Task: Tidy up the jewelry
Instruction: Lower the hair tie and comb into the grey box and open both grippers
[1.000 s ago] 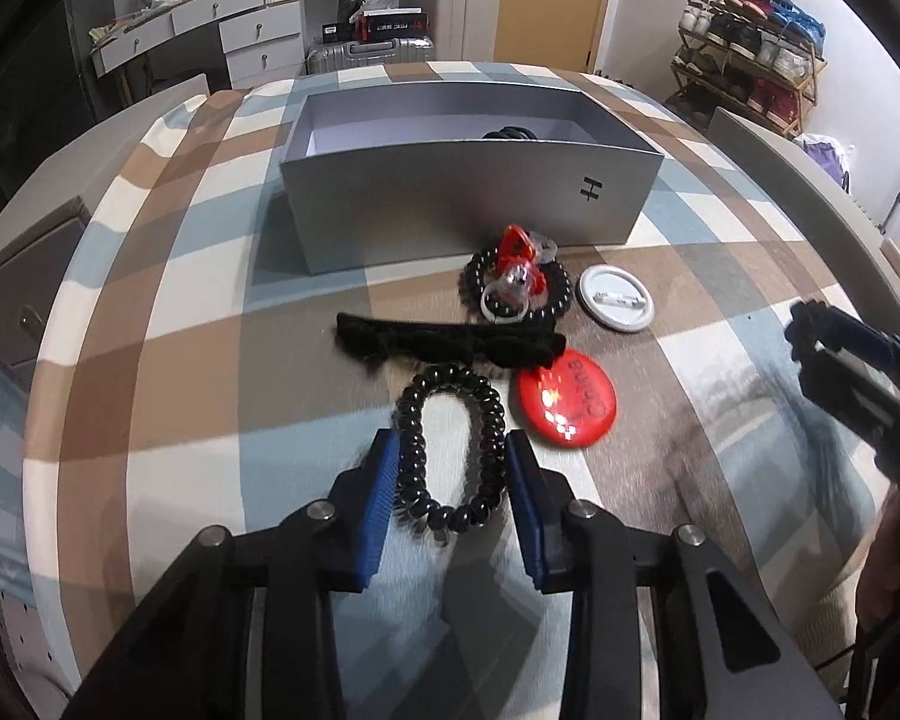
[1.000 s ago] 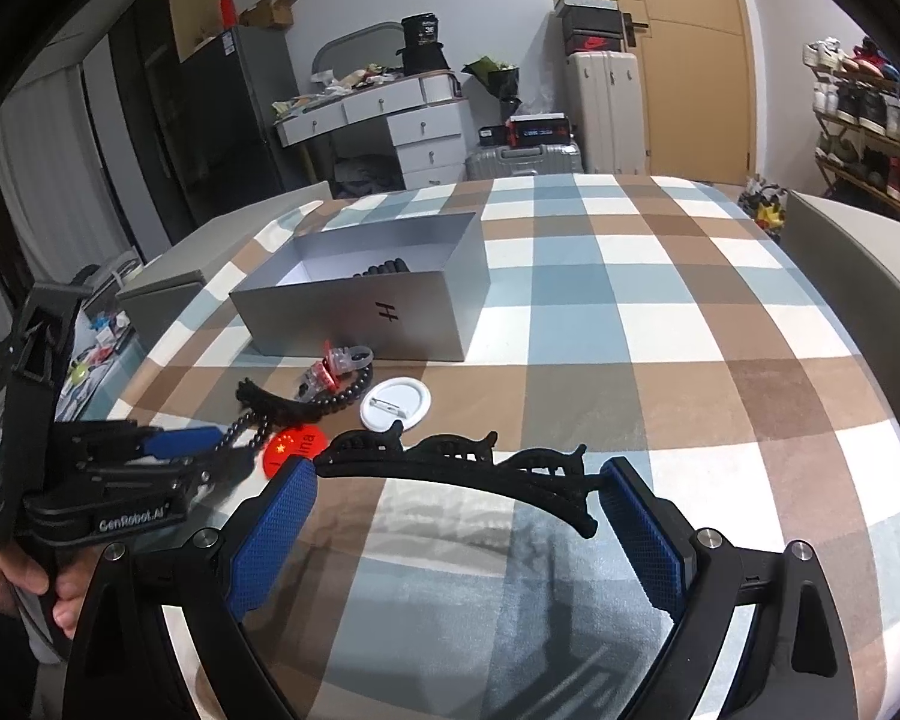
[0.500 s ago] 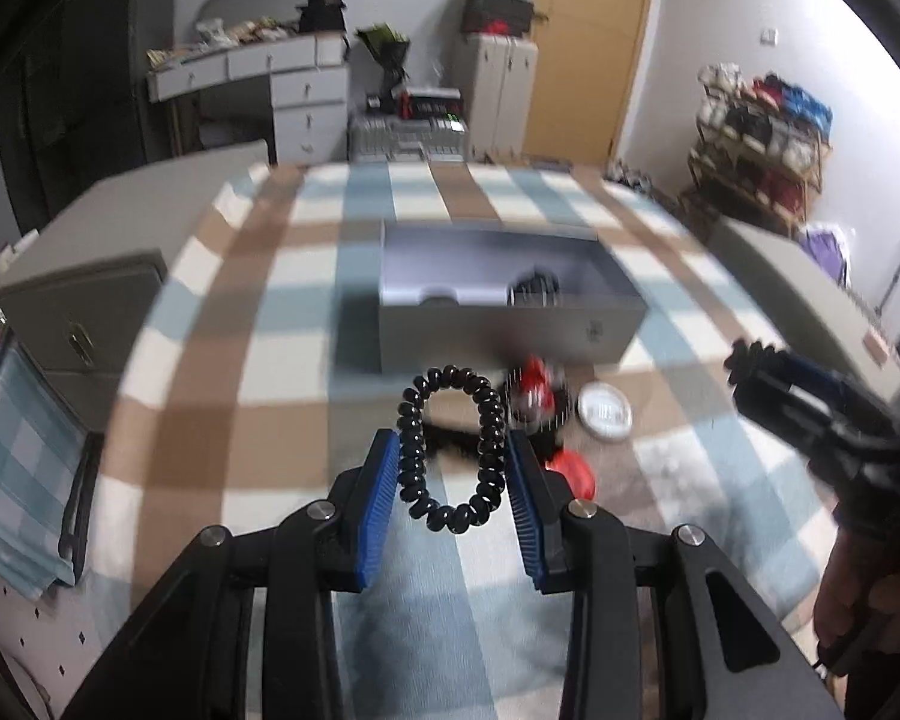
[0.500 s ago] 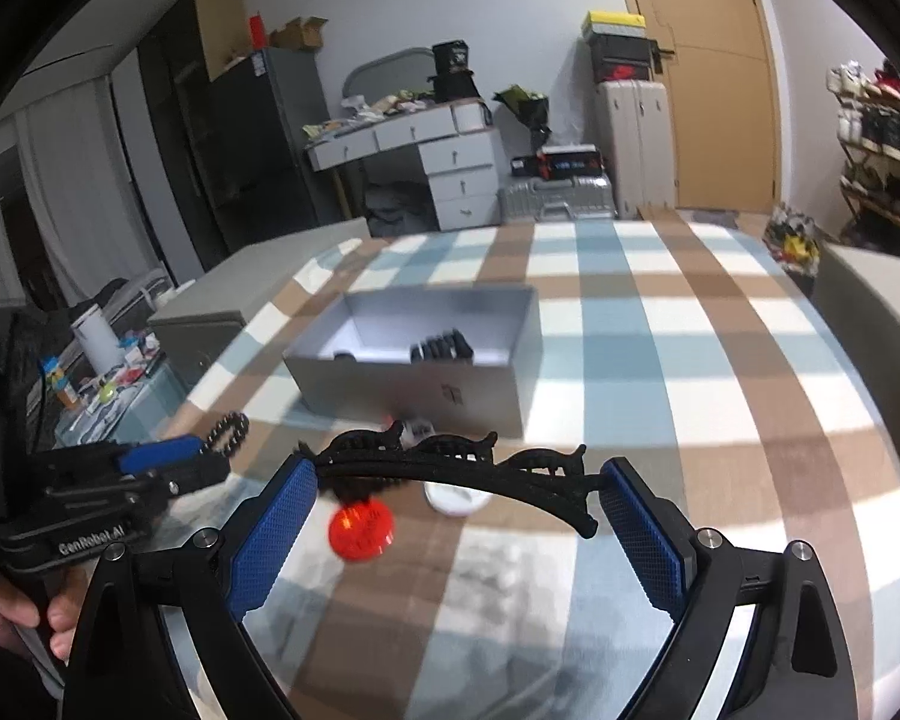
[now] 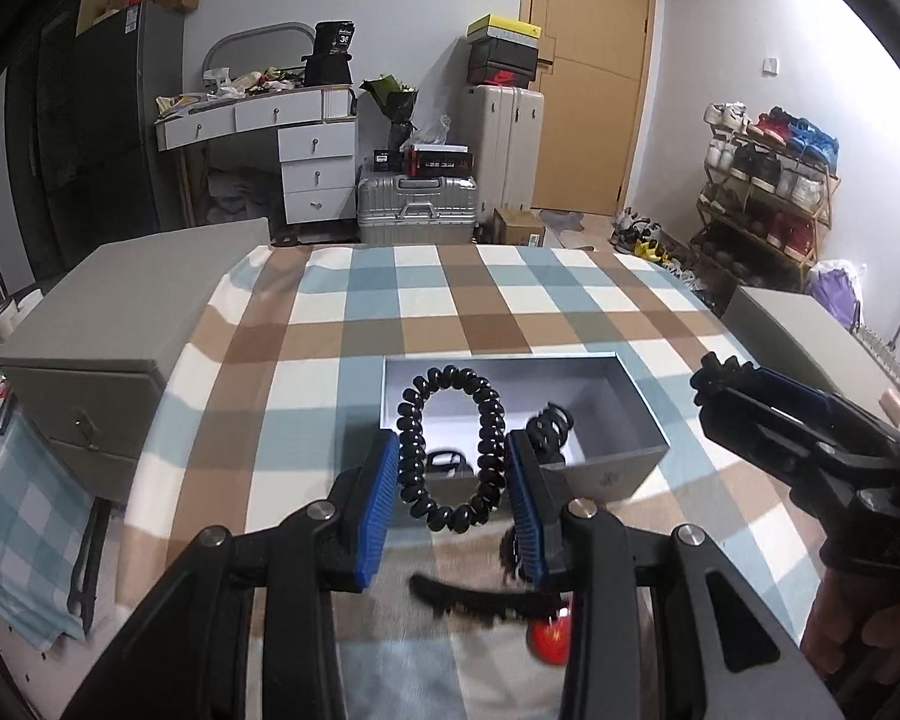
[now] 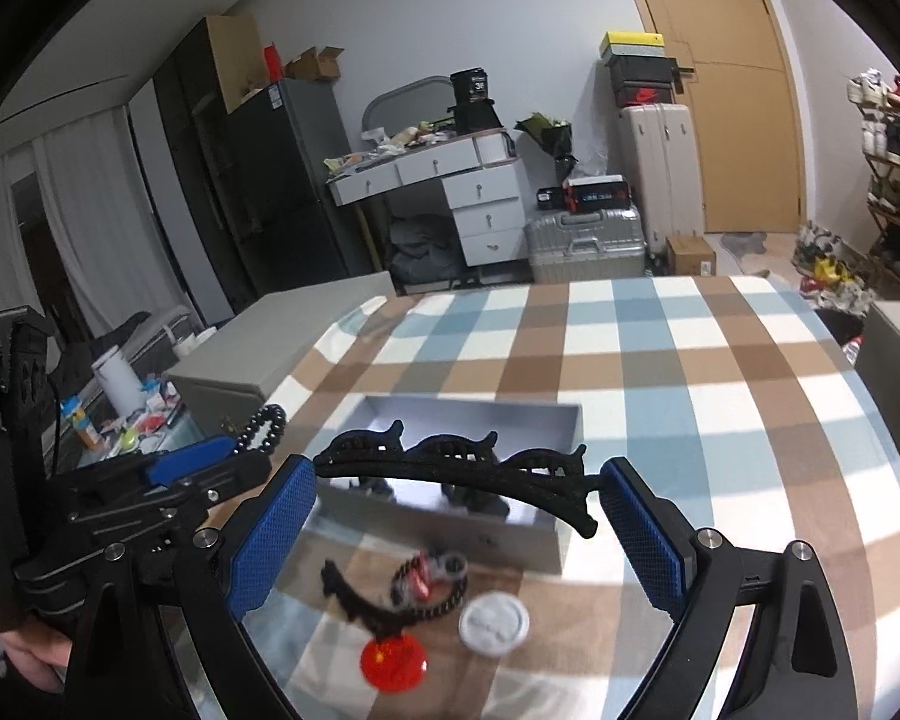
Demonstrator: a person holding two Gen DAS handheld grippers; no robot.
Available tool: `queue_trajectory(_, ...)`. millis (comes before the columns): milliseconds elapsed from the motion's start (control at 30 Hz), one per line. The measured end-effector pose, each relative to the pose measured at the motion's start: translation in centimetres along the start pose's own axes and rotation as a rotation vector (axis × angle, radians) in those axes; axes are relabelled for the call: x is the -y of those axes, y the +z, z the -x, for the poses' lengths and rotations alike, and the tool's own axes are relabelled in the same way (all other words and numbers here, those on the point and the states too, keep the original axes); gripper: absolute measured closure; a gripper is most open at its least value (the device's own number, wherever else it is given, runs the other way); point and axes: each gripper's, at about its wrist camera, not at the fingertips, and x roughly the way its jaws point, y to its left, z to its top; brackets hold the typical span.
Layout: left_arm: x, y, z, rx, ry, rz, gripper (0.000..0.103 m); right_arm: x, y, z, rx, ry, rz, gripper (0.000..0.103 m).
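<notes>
My left gripper (image 5: pixel 450 450) is shut on a black spiral hair tie (image 5: pixel 489 414), lifted above the near side of the open grey box (image 5: pixel 606 477). Black items lie inside the box. My right gripper (image 6: pixel 459 471) is shut on a black ornate hair clip (image 6: pixel 450 450) that spans its blue pads, raised before the box (image 6: pixel 468 420). It also shows at the right of the left wrist view, as the right gripper (image 5: pixel 744 390). On the plaid cloth below lie another black clip (image 6: pixel 360 600), a beaded bracelet (image 6: pixel 432 576), a white badge (image 6: pixel 493 624) and a red badge (image 6: pixel 392 663).
The plaid cloth (image 5: pixel 510 300) covers a wide surface flanked by a grey cabinet (image 5: pixel 90 324) on the left and another (image 5: pixel 798 324) on the right. A hand (image 5: pixel 840 630) grips the right tool. Suitcases, a desk and a shoe rack stand behind.
Both grippers have risen off the cloth with the hair tie and the clip held in them. The box now sits lower in both views, and the loose items have dropped beneath the fingers.
</notes>
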Motion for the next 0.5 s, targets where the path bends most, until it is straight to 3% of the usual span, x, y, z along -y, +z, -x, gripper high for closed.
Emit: queue_trajectory(500, 0.2, 2.0, -5.6, -0.116, -0.084, -0.005, 0.073, 1.9, 2.0, -6.3, -0.092, 0.027, -0.020, 0.007)
